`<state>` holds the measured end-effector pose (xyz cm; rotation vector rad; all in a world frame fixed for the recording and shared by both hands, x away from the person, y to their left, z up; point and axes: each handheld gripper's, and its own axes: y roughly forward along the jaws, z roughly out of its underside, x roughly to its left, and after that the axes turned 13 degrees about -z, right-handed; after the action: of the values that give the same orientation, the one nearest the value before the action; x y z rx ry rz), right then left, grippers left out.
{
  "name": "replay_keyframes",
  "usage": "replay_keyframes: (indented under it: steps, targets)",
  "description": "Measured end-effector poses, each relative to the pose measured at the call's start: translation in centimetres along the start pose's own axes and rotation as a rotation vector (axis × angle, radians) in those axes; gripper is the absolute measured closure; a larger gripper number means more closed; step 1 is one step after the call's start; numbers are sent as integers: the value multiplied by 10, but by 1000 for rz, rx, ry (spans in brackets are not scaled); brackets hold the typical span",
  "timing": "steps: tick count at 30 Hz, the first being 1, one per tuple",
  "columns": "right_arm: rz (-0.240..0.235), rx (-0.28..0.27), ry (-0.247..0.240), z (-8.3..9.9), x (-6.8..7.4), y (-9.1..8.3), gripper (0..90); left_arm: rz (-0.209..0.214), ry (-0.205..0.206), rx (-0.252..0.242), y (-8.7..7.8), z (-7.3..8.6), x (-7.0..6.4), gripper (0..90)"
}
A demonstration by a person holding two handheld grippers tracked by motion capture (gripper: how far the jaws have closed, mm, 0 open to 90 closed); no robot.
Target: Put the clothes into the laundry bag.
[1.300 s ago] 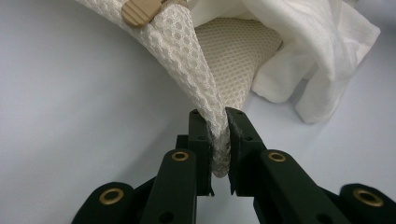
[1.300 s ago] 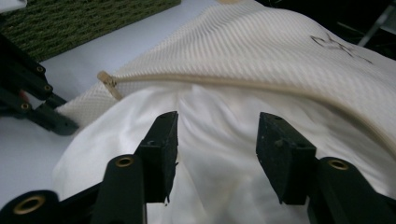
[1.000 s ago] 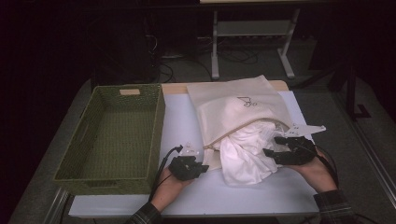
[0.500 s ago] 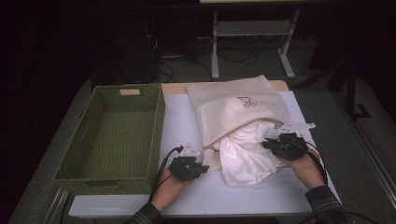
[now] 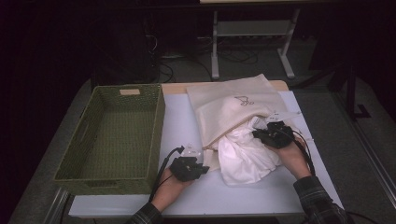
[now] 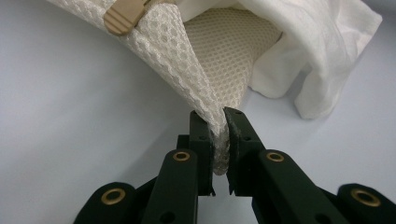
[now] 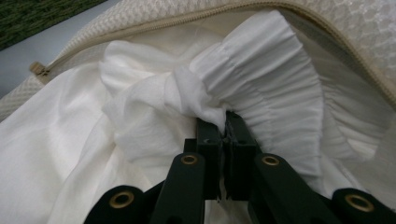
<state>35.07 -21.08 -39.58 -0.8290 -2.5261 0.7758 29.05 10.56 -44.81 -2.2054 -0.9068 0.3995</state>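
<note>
A cream mesh laundry bag (image 5: 233, 105) lies on the white table (image 5: 180, 126) with its zippered mouth toward me. A white garment (image 5: 245, 154) spills halfway out of it. My left gripper (image 5: 201, 167) is shut on the bag's near left corner (image 6: 215, 130), the mesh pinched between its jaws. My right gripper (image 5: 259, 134) is shut on a bunched fold of the white garment (image 7: 212, 112) at the bag's mouth, just under the zipper edge (image 7: 196, 16). A gathered, pleated part of the garment (image 7: 275, 79) sits beside the jaws.
A green woven basket (image 5: 114, 133) stands open at the table's left side, next to the left hand. A tan zipper pull (image 6: 123, 14) shows on the bag. Beyond the table, a metal stand (image 5: 252, 42) and cables sit on the dark floor.
The right gripper has moved left and slightly away from me, pushing the gripped white garment toward the bag's mouth. The left gripper has held its place on the bag's corner.
</note>
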Motion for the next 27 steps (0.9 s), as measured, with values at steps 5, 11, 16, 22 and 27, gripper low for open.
replay_keyframes:
  steps: [5,11,16,22,27]
  targets:
    - [10,1,8,-5,-5,8,862,1,-2,7,0,0,0,824]
    - [46,18,30,-10,-16,20,865,6,-4,17,1,0,0,827]
    - [86,-15,50,-17,-24,26,865,7,3,21,1,-1,0,827]
    - [164,-43,54,-26,-34,34,865,8,3,19,1,0,0,826]
    - [209,-54,48,-31,-39,39,865,10,3,16,1,-1,0,825]
